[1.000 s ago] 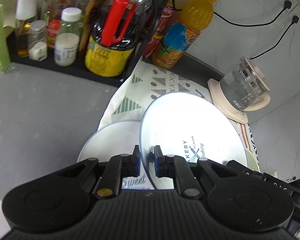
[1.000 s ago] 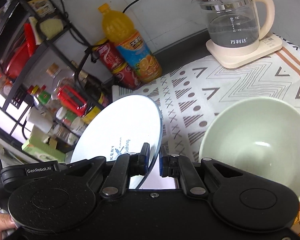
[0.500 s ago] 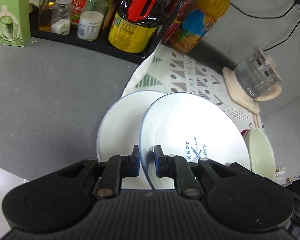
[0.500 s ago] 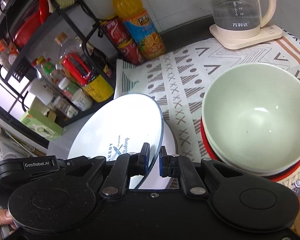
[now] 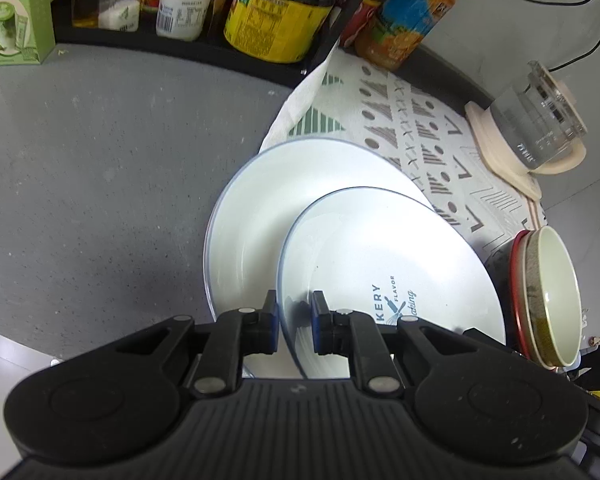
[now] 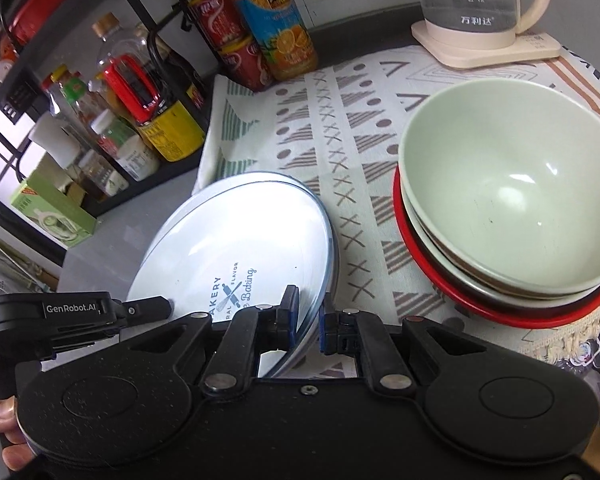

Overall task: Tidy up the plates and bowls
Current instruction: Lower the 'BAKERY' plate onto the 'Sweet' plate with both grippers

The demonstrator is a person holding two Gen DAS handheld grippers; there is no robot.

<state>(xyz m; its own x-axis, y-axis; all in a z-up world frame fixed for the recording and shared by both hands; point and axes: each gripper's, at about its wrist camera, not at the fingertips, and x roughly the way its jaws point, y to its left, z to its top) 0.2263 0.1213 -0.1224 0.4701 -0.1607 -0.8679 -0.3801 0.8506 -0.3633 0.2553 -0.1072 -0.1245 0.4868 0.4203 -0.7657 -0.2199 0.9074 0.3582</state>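
Here, far left: a green carton (image 5: 14, 16) stands on the grey countertop (image 5: 100, 168) beside the black rack (image 6: 80, 24) of bottles and jars. Next, the left gripper (image 5: 294, 322) has its jaws nearly closed, pinching the near rim of a white plate (image 5: 380, 264) printed with bakery lettering. That plate is tilted over a second white plate (image 5: 260, 216), which lies flat, partly on the counter and partly on the patterned cloth (image 5: 420, 128). The right gripper (image 6: 308, 322) is clamped tight on the same lettered plate (image 6: 236, 240) at its other edge (so both grippers share it). Right of the plates a pale green bowl (image 6: 508, 200) sits nested in a stack over a red bowl (image 6: 540, 308). Beyond, a glass kettle (image 6: 480, 0) on its cream base; an orange juice bottle (image 6: 276, 28) near the rack.
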